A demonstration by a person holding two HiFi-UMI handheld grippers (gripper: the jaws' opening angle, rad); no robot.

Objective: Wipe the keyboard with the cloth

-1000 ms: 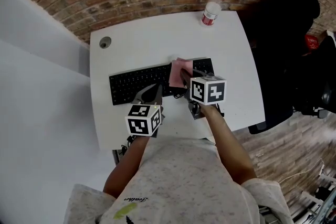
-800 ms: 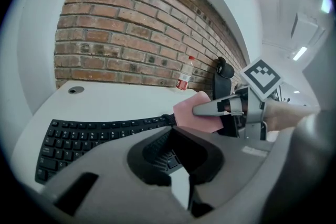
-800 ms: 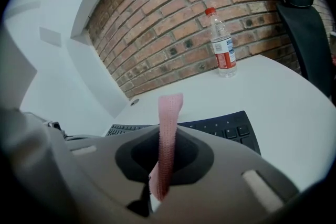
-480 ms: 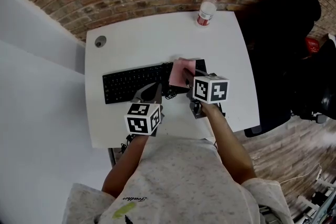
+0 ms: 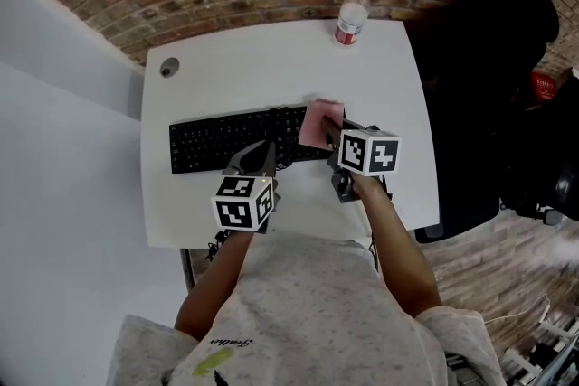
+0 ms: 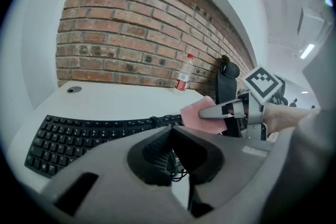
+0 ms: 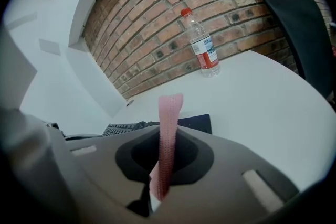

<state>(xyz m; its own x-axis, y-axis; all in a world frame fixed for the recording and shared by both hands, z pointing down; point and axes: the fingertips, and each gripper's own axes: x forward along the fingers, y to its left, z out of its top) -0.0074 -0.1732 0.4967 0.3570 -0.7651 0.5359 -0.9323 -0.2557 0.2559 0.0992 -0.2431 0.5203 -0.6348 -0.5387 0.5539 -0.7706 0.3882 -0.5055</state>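
A black keyboard [image 5: 226,140] lies across the white desk [image 5: 271,59]. My right gripper [image 5: 329,135] is shut on a pink cloth [image 5: 319,122], which it holds over the keyboard's right end. In the right gripper view the cloth [image 7: 169,113] stands edge-on between the jaws, above the keyboard's corner [image 7: 197,123]. My left gripper [image 5: 264,151] hovers at the keyboard's front edge near its middle, jaws together and holding nothing. The left gripper view shows the keyboard [image 6: 79,134], the cloth [image 6: 198,117] and the right gripper's fingers [image 6: 220,110].
A plastic water bottle [image 5: 351,15] with a red cap stands at the desk's far right, near the brick wall. A round cable hole [image 5: 169,66] sits at the far left. A black chair with dark clothing [image 5: 488,77] stands right of the desk.
My right gripper has carried the pink cloth along the keyboard toward its right end. The left gripper has stayed by the keyboard's front edge.
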